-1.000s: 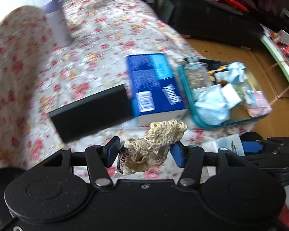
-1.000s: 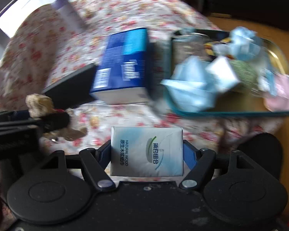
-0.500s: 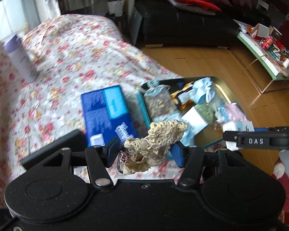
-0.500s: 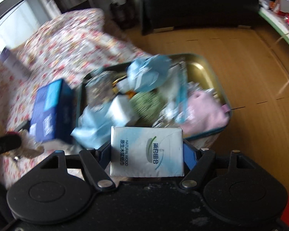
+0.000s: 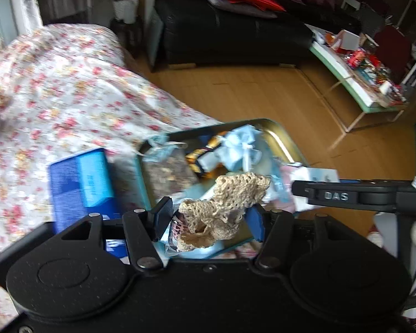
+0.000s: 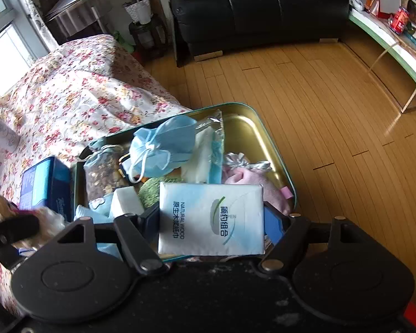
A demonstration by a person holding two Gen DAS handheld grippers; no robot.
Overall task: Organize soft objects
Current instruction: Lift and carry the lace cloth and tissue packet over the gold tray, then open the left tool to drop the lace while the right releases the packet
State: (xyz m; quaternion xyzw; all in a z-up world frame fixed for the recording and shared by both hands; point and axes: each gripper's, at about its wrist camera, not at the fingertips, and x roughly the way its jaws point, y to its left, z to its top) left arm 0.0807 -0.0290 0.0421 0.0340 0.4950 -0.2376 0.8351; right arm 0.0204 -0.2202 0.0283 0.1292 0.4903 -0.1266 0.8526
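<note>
**Both tools loaded above a crowded tin**

The left tool point(image 5: 208, 219) is closed on a beige crocheted piece point(image 5: 224, 208) bundled with a small patterned item in clear wrap. The crochet looks light, limp and open-weave; it bunches between the pads and flops over the top, so the pinch at its gathered middle seems the sound place to hold it, and loose loops could snag on a pad when it is let go.

The right tool point(image 6: 210, 222) grips a tissue pack point(image 6: 210, 219) by its two short sides. The pack appears light and squashy with a slick plastic skin, so a broad squeeze across its width suits it better than a corner pinch.

Both hang over the near end of a teal-rimmed metal tin point(image 6: 274, 144), which sits at the edge of the floral-covered bed point(image 6: 77, 94). The tin already holds a blue face mask point(image 6: 163, 147), a mesh pouch of dried bits point(image 6: 102, 172), a pink cloth point(image 6: 249, 177), a green scrubby piece point(image 6: 149, 188), a white block point(image 6: 126, 201) and a clear packet point(image 6: 208, 149). Only its far right corner shows bare metal. A blue box point(image 6: 44, 186) stands just beside the tin's left wall.
</note>
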